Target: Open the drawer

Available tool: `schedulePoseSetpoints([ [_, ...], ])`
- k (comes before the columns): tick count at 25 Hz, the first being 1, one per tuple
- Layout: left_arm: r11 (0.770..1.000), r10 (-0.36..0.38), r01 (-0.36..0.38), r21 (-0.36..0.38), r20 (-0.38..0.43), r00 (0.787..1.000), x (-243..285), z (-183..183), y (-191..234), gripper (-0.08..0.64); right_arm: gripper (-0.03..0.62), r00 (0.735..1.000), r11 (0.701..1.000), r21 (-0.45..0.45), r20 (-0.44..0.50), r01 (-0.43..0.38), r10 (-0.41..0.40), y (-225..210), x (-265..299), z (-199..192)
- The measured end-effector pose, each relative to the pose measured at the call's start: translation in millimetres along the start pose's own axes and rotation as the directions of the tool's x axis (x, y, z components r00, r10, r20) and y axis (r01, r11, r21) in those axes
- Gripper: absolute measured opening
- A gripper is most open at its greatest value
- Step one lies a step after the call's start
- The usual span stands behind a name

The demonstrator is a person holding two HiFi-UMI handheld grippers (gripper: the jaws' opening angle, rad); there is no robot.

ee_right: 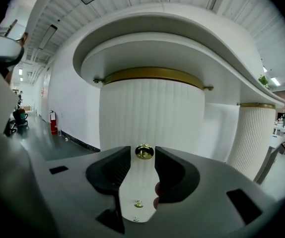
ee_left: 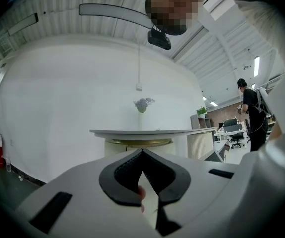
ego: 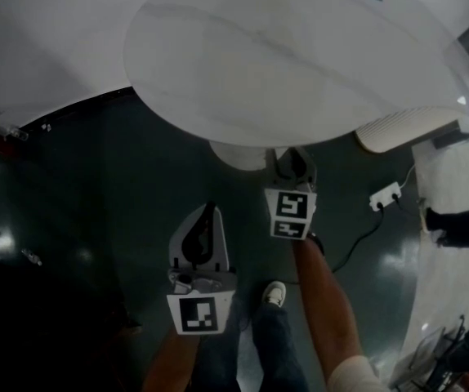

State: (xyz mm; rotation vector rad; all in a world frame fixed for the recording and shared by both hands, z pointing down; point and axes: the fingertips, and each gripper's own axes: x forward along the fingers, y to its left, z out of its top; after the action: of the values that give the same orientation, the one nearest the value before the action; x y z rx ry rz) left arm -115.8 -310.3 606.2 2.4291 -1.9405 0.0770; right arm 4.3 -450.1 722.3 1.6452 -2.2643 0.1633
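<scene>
A white fluted pedestal (ee_right: 152,113) with a gold band stands under a wide white counter top (ego: 300,55). A round brass knob (ee_right: 144,151) sits on its front, and two smaller brass knobs (ee_right: 139,204) show lower down. My right gripper (ee_right: 143,156) is open, its fingertips on either side of the top knob and not pressing it. In the head view the right gripper (ego: 294,158) reaches under the counter edge to the pedestal (ego: 238,155). My left gripper (ee_left: 142,153) is shut and empty, held back from the counter and pointing level. In the head view the left gripper (ego: 209,212) hangs over dark floor.
A white power strip (ego: 386,194) with a cable lies on the dark floor to the right. My shoe (ego: 274,294) is below the grippers. A second fluted pedestal (ee_right: 254,138) stands to the right. A fire extinguisher (ee_right: 53,123) is by the far wall. A person (ee_left: 251,115) stands in the background.
</scene>
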Motion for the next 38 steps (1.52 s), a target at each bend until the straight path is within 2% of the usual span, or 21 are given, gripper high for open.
schedulePoseSetpoints([
  [3,1.0,0.009,-0.008,-0.009,0.013,1.0,2.5,2.4,2.4,-0.005,0.149,1.0,1.0,0.011,-0.004,0.009,-0.009,-2.2,2.8,-2.0],
  [5,1.0,0.009,-0.009,-0.007,0.009,1.0,2.6,1.7,2.2,-0.005,0.114,1.0,1.0,0.017,0.001,0.018,-0.018,-3.7,2.9,-2.4],
  [17,1.0,0.008,-0.008,-0.01,-0.004,1.0,2.5,2.0,-4.6,-0.005,0.107,0.999,1.0,0.001,0.018,0.027,-0.027,-3.3,-8.8,-5.2],
  [38,1.0,0.006,-0.005,-0.03,0.023,1.0,-36.4,36.8,-41.8,-0.005,0.107,0.999,0.999,0.026,-0.031,0.041,-0.04,11.7,-143.3,-56.7],
])
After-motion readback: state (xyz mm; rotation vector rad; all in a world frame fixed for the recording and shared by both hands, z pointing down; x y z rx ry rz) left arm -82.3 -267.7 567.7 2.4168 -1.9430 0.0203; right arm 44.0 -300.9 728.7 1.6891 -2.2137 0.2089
